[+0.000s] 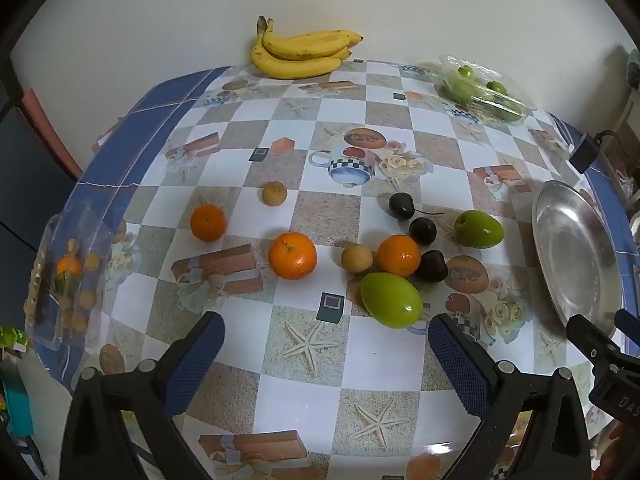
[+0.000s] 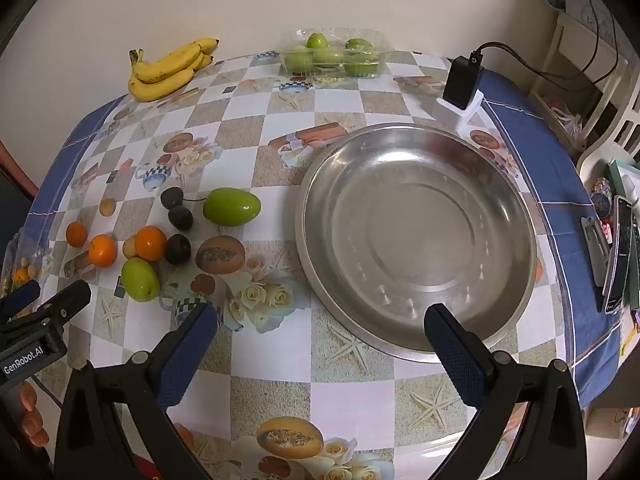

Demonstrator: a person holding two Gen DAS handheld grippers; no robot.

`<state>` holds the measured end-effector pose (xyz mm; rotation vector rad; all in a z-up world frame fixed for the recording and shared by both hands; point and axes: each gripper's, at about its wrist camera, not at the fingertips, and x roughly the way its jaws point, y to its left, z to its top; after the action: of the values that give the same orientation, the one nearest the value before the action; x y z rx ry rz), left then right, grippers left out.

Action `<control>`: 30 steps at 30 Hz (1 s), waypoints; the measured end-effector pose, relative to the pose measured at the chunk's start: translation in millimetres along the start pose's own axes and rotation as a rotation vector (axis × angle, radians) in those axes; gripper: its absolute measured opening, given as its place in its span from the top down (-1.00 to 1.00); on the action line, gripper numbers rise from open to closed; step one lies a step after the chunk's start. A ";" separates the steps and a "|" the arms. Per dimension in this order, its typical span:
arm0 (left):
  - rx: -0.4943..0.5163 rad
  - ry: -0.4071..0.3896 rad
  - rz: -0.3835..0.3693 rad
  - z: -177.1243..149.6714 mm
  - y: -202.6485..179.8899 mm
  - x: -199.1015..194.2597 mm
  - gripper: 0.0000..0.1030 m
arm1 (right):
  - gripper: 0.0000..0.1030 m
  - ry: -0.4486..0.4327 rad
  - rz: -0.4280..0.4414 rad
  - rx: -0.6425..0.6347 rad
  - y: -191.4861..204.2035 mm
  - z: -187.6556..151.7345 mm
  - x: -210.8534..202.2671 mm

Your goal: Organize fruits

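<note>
A: Where are the fruits?

B: Loose fruits [image 1: 396,256] – oranges, green ones, dark ones, small tan ones – lie clustered mid-table [image 1: 280,128], toward its near edge. A metal dish [image 2: 416,236] sits beside them toward the right edge. Bananas [image 1: 300,52] and a clear tub of green fruit [image 2: 334,56] rest at the far edge.

A: And the tools?

B: The left tool [image 1: 326,344] and right tool [image 2: 320,332] both hover released, fingers wide apart, holding nothing.

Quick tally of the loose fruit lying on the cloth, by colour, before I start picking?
Orange: 3
Green: 2
Dark: 3
Tan: 2
Yellow banana bunch: 1
Total: 11 (fruit in the plastic containers not counted)
</note>
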<state>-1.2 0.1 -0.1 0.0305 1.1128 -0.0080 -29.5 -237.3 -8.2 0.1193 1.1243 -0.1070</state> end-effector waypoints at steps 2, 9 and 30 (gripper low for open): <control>-0.003 0.002 0.000 0.2 0.7 0.4 -1.00 | -1.00 0.001 0.001 0.000 0.7 -0.7 1.0; -0.018 0.007 -0.003 0.2 2.3 1.0 -1.00 | -1.00 0.014 0.004 0.004 0.0 -0.6 3.0; -0.030 0.007 -0.001 -0.8 4.7 1.4 -1.00 | -1.00 0.020 0.003 0.003 1.1 -1.6 4.7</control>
<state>-1.2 4.9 -1.6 0.0028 1.1199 0.0082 -28.7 -236.1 -13.1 0.1254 1.1442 -0.1051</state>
